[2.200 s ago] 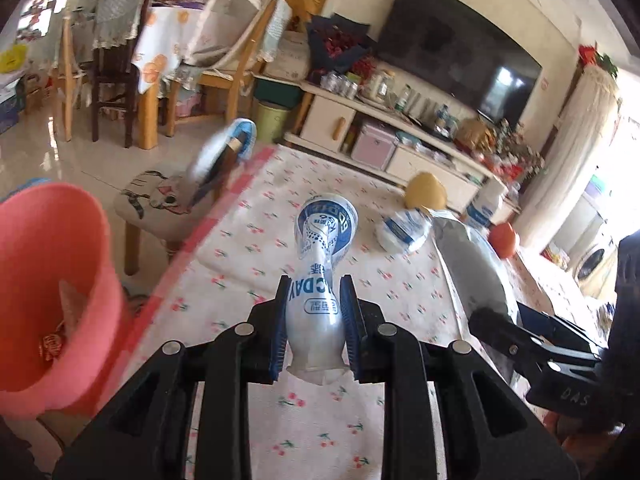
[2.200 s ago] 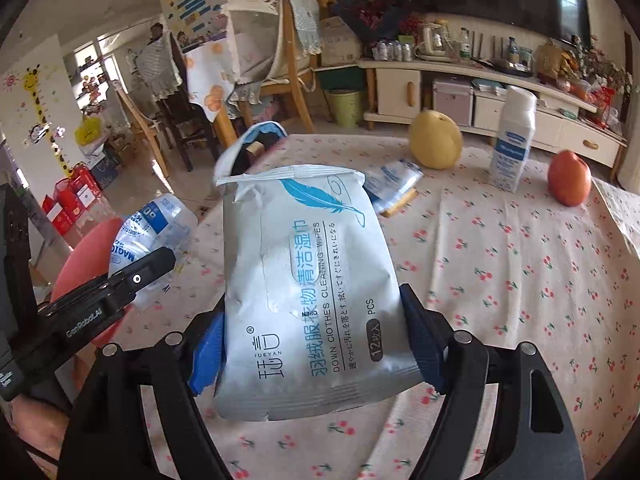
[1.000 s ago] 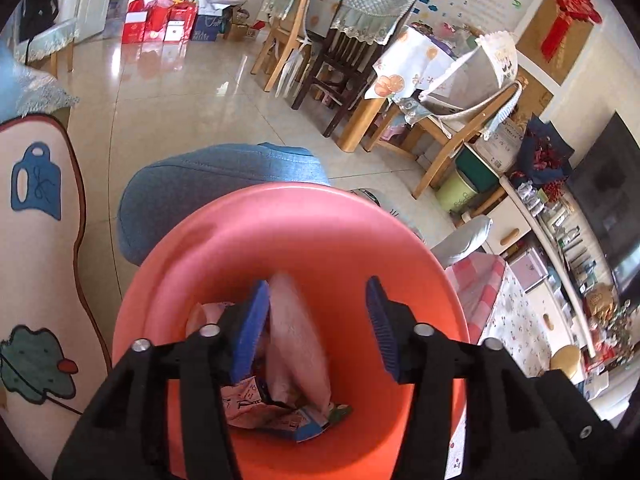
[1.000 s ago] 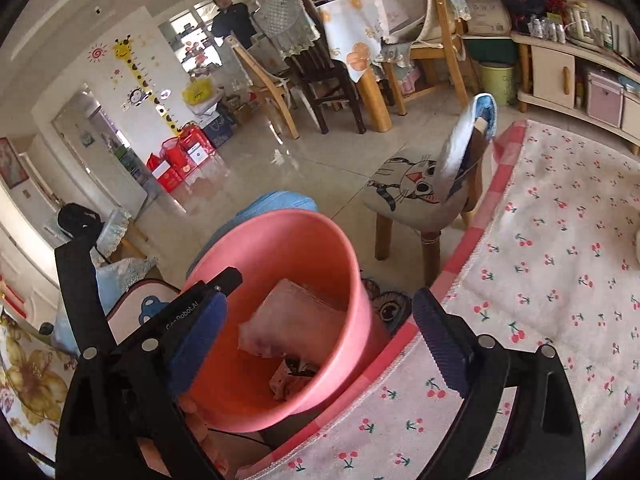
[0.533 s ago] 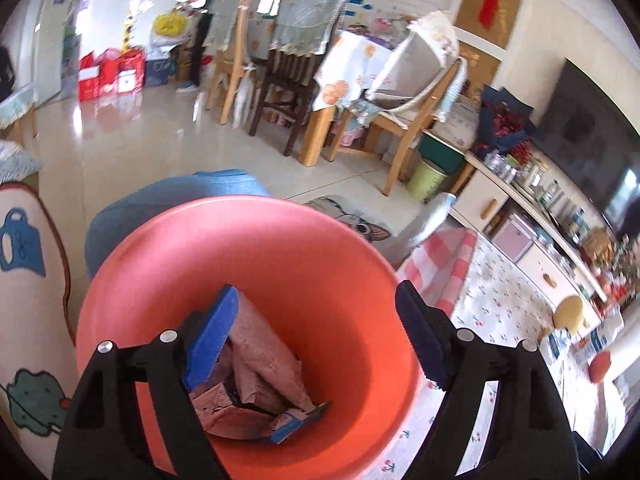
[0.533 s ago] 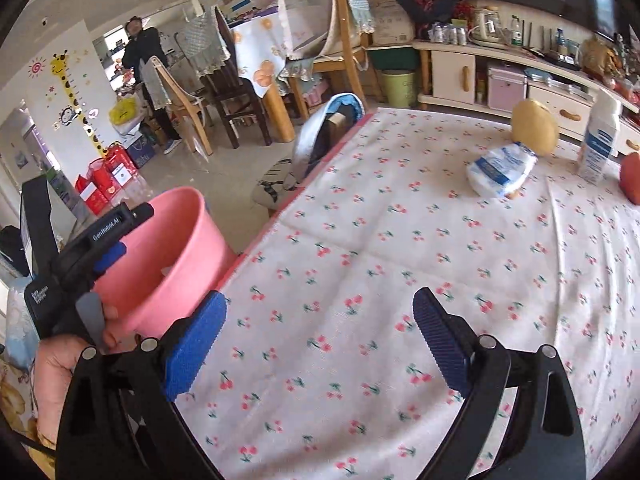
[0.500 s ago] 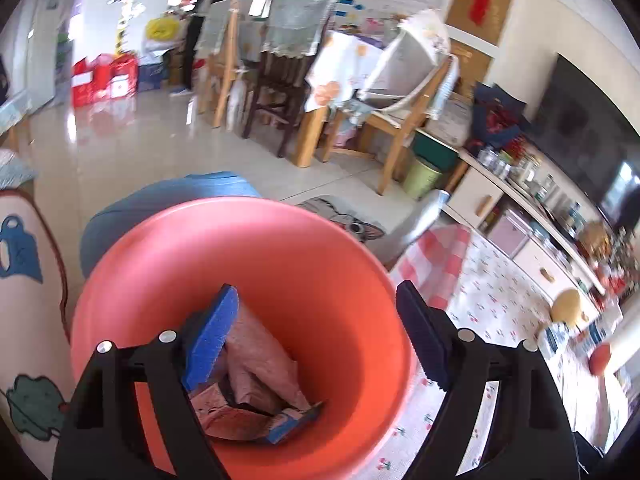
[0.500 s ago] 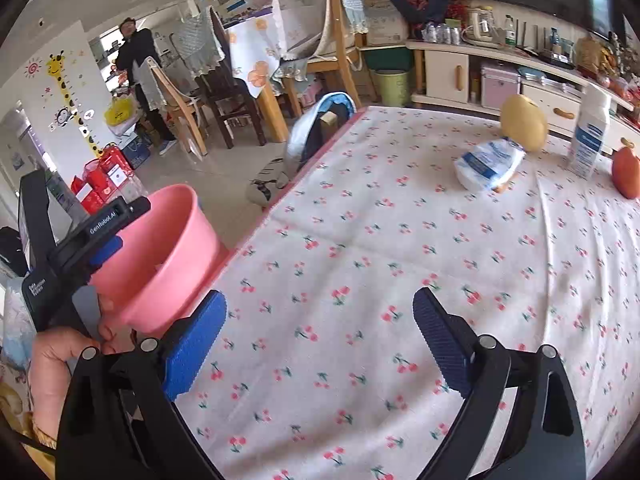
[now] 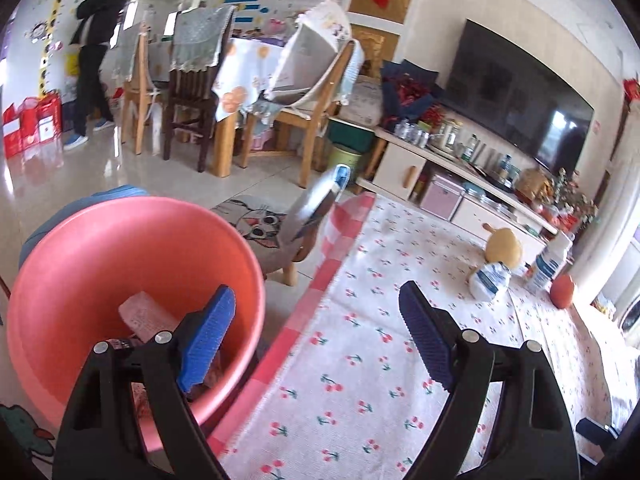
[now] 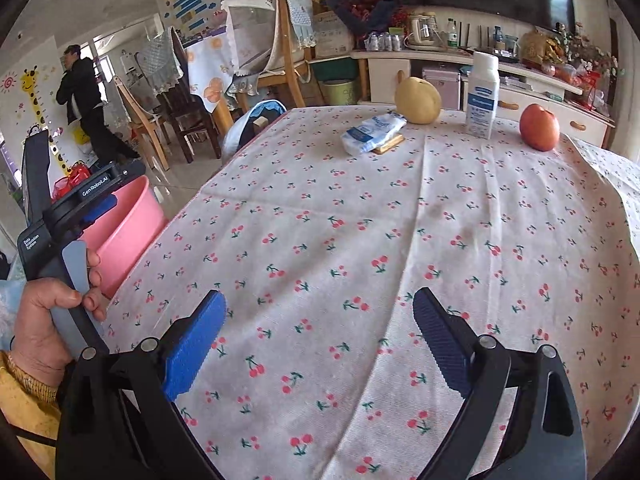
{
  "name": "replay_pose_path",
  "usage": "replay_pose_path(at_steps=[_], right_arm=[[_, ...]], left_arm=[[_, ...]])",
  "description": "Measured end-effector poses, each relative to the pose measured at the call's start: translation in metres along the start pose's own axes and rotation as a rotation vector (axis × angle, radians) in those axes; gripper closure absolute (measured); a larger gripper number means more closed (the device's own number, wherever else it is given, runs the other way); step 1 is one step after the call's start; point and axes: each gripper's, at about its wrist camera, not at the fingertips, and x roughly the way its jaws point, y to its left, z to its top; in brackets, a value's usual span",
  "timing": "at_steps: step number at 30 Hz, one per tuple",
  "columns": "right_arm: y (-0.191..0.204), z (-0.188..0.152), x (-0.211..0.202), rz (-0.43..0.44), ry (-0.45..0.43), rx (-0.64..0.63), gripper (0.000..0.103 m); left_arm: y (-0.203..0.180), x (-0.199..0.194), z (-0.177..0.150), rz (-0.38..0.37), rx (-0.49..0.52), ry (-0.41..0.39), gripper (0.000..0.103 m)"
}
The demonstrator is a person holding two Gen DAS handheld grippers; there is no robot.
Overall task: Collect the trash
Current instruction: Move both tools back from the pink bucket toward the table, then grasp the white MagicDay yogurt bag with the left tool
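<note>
A pink bin (image 9: 120, 248) stands on the floor beside the table's left edge, with a packet (image 9: 144, 312) and other wrappers lying inside. My left gripper (image 9: 316, 292) hovers over the bin's right rim and the table edge; its jaws are opening and nothing is between them. A hand (image 10: 52, 312) holds that gripper next to the bin (image 10: 120, 216) in the right wrist view. My right gripper (image 10: 319, 296) is open and empty above the cherry-print tablecloth (image 10: 360, 220). A crumpled white-and-blue wrapper (image 10: 372, 130) lies at the table's far side.
Near the wrapper (image 9: 490, 280) sit a yellow pear (image 10: 418, 96), a white bottle (image 10: 482, 96) and a red apple (image 10: 538, 122). A small stool with a cat cushion (image 9: 260, 228) stands by the table corner. A person (image 9: 96, 40) stands far back left.
My left gripper opened wider and swung right, from over the bin's inside toward the table edge. My right gripper moved from beside the bin out over the tablecloth.
</note>
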Motion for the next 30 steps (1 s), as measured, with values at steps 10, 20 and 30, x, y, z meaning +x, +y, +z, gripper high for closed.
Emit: replay_pose_path(at_steps=[10,20,30], right_arm=[[-0.055,0.003,-0.051,-0.079,-0.116,0.089,0.009],[-0.106,-0.012,-0.096,-0.174,-0.227,0.163,0.009],[-0.145,-0.02,-0.099,-0.165,-0.22,0.266,0.007]], left_arm=[[-0.057,-0.011,-0.029,-0.019,0.235,0.037,0.018],[-0.097,-0.012,-0.055,-0.026,0.38,0.062,0.018],[-0.116,-0.014,-0.069,-0.009,0.4,0.106,0.018]])
